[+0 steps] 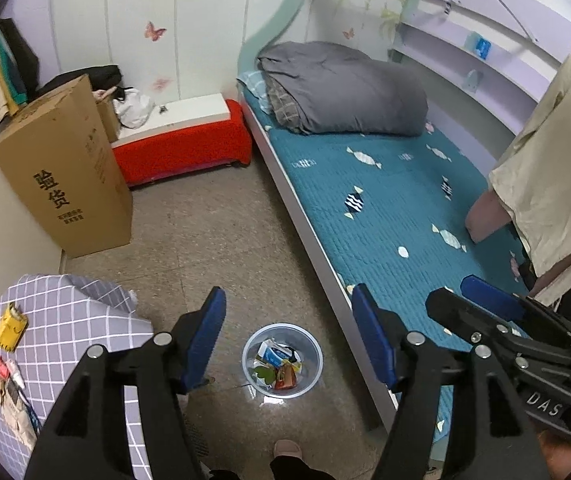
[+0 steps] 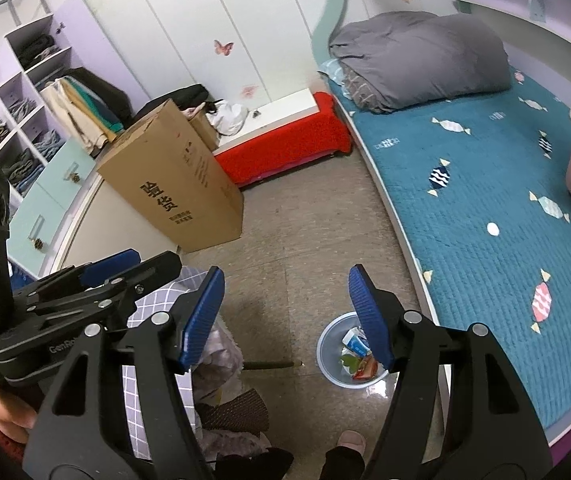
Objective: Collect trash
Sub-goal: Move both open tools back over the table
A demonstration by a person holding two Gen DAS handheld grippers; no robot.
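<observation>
Both your claws are released, nothing between the pads: left gripper point(image 1: 287, 340) and right gripper point(image 2: 285, 316) hang above the bin point(image 1: 313, 368) on the floor beside the bed point(image 1: 385, 208). Bin already holds wrappers and a small carton. More trash point(image 1: 5, 368) lies on the checked cloth point(image 1: 69, 320) at your left, plus a yellow item point(image 1: 10, 327). Likely light, thin, crinkly, slippery film; pinch at a raised edge, not flat. Carton crushes easily, so grip it across the sides.

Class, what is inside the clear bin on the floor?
The bin holds a blue-and-white carton, a green scrap and red wrappers; anything beneath them is hidden.
</observation>
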